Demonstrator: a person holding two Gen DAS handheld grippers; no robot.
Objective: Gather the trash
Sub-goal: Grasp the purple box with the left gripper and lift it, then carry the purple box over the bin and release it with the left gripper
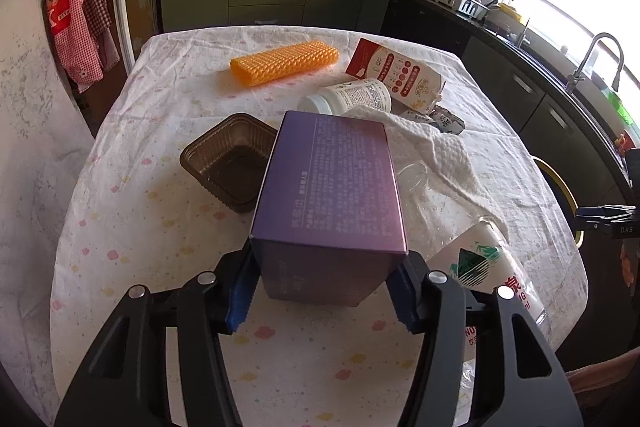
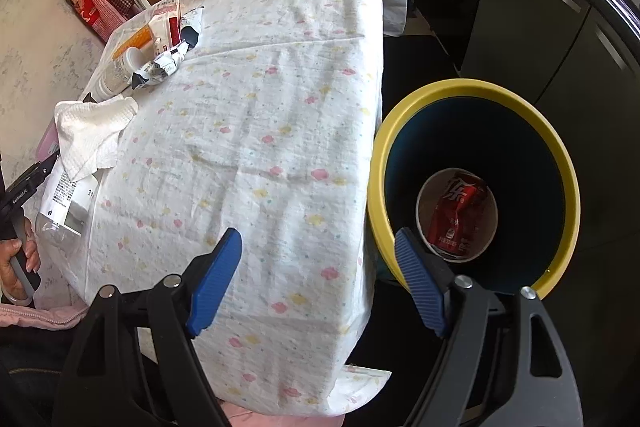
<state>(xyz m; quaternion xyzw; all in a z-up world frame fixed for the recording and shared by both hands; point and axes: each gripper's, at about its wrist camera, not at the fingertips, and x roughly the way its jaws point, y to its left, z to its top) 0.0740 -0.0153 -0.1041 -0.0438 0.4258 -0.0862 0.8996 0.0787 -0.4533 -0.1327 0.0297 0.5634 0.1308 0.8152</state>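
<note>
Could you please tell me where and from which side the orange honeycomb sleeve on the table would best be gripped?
Grip the orange honeycomb sleeve across its narrow width near the middle, coming from above. It lies flat and long on the tablecloth, apart from the other trash, so both long edges look free. It looks soft, so a gentle close should probably do. The left gripper is already shut on the purple box.
</note>
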